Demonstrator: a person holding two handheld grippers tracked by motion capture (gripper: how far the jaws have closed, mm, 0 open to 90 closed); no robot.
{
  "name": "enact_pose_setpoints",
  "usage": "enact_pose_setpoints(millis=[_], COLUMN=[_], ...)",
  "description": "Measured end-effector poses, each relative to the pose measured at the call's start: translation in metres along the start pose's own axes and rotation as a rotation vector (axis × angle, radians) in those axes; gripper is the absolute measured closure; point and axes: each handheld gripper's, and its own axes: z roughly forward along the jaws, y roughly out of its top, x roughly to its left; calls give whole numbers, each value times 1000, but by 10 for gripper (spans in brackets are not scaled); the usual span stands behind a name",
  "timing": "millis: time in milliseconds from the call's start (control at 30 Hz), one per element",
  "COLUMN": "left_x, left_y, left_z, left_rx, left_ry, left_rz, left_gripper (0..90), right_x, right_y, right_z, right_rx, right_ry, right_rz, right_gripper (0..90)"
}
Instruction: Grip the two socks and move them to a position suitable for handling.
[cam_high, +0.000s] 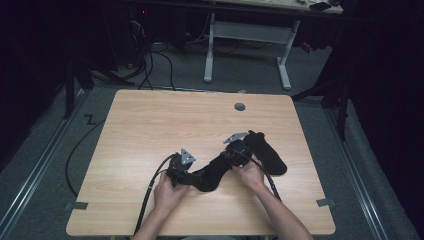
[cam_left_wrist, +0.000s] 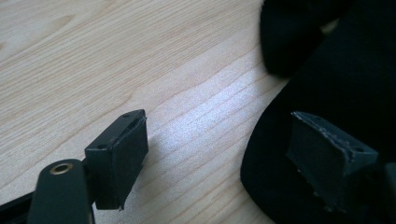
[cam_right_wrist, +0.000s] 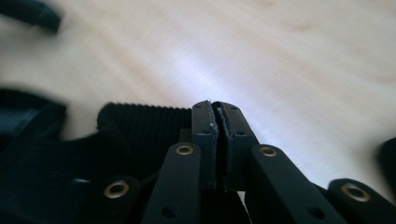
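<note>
A black sock (cam_high: 212, 176) lies crumpled on the wooden table (cam_high: 150, 125) between my two grippers. My left gripper (cam_high: 189, 171) is at the sock's left end. In the left gripper view my left gripper (cam_left_wrist: 219, 123) stands open, one jaw over bare wood and the other over the black fabric (cam_left_wrist: 336, 84). My right gripper (cam_high: 235, 152) is at the sock's right end. Seen in the right gripper view, my right gripper (cam_right_wrist: 218, 106) has its jaws pressed together at the edge of the sock's ribbed cuff (cam_right_wrist: 144, 123), which stands off the table. A second black sock (cam_high: 270, 155) lies flat just right of it.
A grey round cap (cam_high: 240, 106) sits in the tabletop near the far edge. Black cables (cam_high: 150, 192) trail from the grippers over the near edge. Beyond the table stand a white desk frame (cam_high: 247, 47) and loose cables on the floor.
</note>
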Motion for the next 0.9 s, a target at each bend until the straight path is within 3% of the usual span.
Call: enact_pose_setpoints(millis=[133, 200, 300, 367, 467, 567, 667, 767, 900], left_x=[0, -1, -2, -2, -3, -2, -3, -2, -5], left_y=[0, 0, -1, -1, 0, 0, -1, -1, 4], left_z=[0, 0, -1, 0, 0, 0, -1, -1, -4], left_rx=[1, -1, -2, -2, -3, -3, -3, -1, 32], left_ry=[1, 8, 17, 18, 19, 19, 21, 17, 20], left_rz=[1, -8, -16, -17, -19, -20, -23, -19, -18], left_gripper=[209, 209, 213, 213, 213, 213, 215, 218, 250], right_x=[-15, -18, -16, -9, 0, 5, 1, -4, -7], right_y=[18, 26, 29, 23, 10, -6, -20, -25, -27], right_z=[-9, -14, -22, -25, -22, -10, 1, 2, 2], right_rx=[-96, -128, -184, -204, -197, -149, -114, -116, -104], right_ry=[-55, -86, -94, -90, -75, -63, -27, -3, 19], right_rz=[55, 55, 52, 12, -13, -19, 30, 73, 65], right_gripper=[855, 853, 846, 837, 813, 756, 663, 600, 674])
